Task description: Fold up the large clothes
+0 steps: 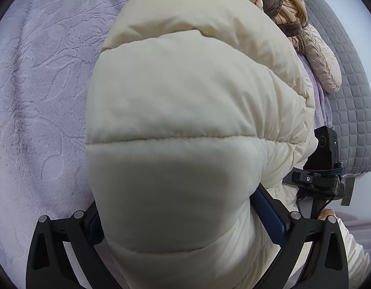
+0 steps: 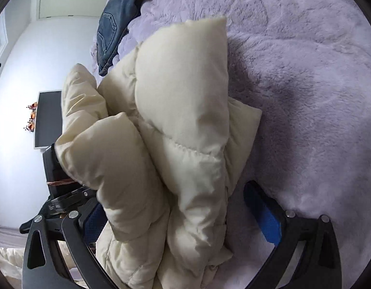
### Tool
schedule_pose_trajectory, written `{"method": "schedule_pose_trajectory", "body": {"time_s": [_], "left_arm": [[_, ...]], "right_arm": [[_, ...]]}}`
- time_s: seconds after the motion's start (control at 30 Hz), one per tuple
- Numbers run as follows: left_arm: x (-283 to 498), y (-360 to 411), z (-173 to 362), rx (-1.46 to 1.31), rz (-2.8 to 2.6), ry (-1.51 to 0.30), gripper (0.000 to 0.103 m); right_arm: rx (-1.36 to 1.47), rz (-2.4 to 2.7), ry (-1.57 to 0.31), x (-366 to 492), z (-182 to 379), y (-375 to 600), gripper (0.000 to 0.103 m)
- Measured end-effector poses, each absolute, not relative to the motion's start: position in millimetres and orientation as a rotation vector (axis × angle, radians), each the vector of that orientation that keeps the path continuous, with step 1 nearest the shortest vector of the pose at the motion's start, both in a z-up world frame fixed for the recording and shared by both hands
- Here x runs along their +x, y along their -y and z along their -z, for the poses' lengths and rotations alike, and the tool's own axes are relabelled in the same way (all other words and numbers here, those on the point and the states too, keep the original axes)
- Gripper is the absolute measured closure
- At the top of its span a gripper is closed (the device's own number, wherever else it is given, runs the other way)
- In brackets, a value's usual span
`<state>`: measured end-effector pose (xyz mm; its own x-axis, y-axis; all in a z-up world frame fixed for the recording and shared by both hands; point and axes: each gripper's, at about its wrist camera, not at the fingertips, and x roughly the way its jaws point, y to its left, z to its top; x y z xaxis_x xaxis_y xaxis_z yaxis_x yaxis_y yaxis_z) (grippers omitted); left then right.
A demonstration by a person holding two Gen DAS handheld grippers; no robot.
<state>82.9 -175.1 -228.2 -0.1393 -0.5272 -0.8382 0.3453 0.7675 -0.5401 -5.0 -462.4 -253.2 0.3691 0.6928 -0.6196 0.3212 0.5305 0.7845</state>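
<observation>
Between the wide-apart right tool [image 2: 185,219] jaws, cream puffer jacket [image 2: 180,125]; left tool [image 1: 189,219] clamped on its padding.

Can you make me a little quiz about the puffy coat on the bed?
1. True or false: the cream puffer jacket lies on a lilac fleece blanket.
2. What sits at the blanket's far edge in the right wrist view? A jeans, B a book, C a shoe.
3. Fill in: the right tool has its jaws wide ____.

Key: 1 true. 2 A. 3 open; its blue pad stands clear of the jacket.
</observation>
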Motion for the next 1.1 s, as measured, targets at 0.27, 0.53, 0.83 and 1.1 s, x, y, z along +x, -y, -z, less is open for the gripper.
{"method": "schedule_pose_trajectory", "body": {"time_s": [0.27, 0.53, 0.83, 1.1], "left_arm": [[80, 186, 226, -0.099, 0.718, -1.513, 0.000], [75, 199, 213, 0.002, 0.671, -1.457, 0.005], [64, 207, 180, 0.061, 0.686, -1.393, 0.017], [56, 187, 154, 0.043, 0.659, -1.381, 0.017]], "right_arm": [[1.106, -0.289, -1.197, -7, 260, 465, 0.000], [1.183, -0.262, -1.186, -27, 249, 470, 0.041], [1.201, -0.287, -1.146, -47, 224, 470, 0.055], [1.213, -0.312, -1.121, -49, 209, 458, 0.055]]}}
